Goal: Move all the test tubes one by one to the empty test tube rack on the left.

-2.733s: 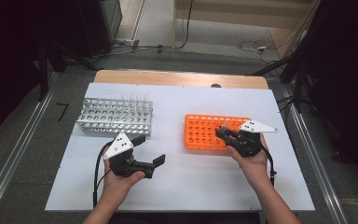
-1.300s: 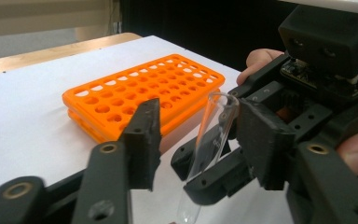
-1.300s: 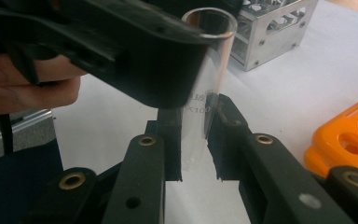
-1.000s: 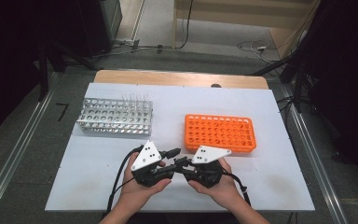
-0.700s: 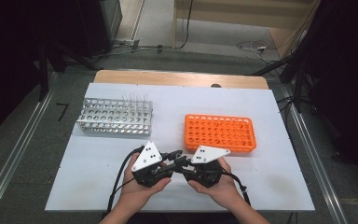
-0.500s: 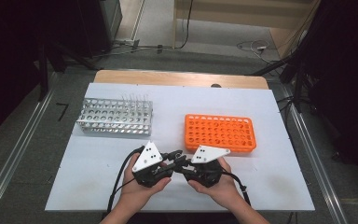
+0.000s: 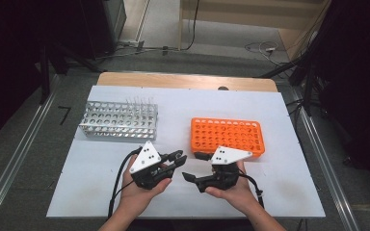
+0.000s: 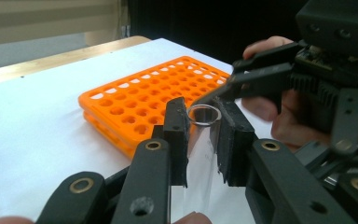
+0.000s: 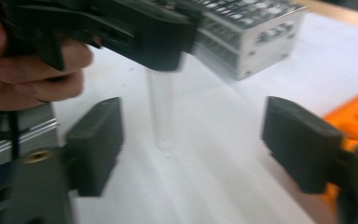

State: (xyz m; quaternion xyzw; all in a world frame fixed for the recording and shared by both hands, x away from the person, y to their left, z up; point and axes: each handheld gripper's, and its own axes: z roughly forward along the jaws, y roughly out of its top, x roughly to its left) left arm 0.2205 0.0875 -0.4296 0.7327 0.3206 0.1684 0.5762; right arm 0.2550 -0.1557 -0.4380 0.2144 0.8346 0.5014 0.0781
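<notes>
Left gripper [image 8: 198,140] clamps an upright glass tube [image 8: 200,154]; right gripper [image 9: 191,149], at three o'clock, has just sprung wide, its pads clear of the tube.

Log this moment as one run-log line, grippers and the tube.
left gripper: shut on glass tube | right gripper: jaws just opened, off the tube | orange rack: empty holes
</notes>
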